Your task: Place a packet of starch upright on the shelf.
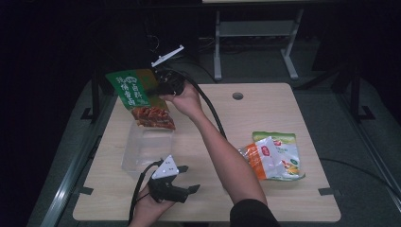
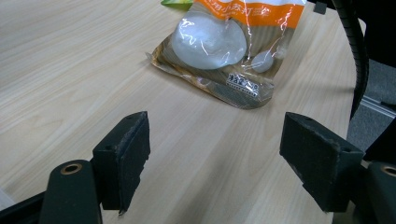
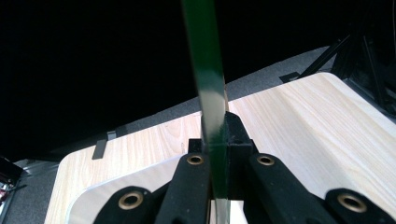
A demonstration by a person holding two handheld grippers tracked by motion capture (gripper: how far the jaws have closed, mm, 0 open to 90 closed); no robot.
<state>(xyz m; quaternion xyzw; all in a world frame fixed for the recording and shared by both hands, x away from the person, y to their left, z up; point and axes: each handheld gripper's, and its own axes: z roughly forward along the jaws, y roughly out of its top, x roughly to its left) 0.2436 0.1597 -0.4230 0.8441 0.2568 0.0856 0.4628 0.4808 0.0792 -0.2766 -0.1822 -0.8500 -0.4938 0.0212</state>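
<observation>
- Green snack bag [image 1: 139, 97]: held in the air above the far end of the clear plastic container [image 1: 146, 149]. Its green upper panel carries large pale Chinese characters; at this size they cannot be read with certainty. A lower window shows reddish-brown contents.
- Orientation: the long axis runs from the green top, up and away from the container, down to the reddish end, which hangs just over the container's far rim.
- Right gripper [image 1: 163, 85]: clenched on the bag's upper right edge. In the right gripper view the bag [image 3: 210, 93] stands edge-on, pinched between the closed jaws.
- Left gripper [image 1: 187, 182]: released, jaws wide apart, nothing between them, just beside the container's near end, above the table [image 1: 265, 101].
- Orange-and-white packet [image 1: 265, 158] and a green-and-white packet [image 1: 286, 144]: overlapping, well right of the container.
</observation>
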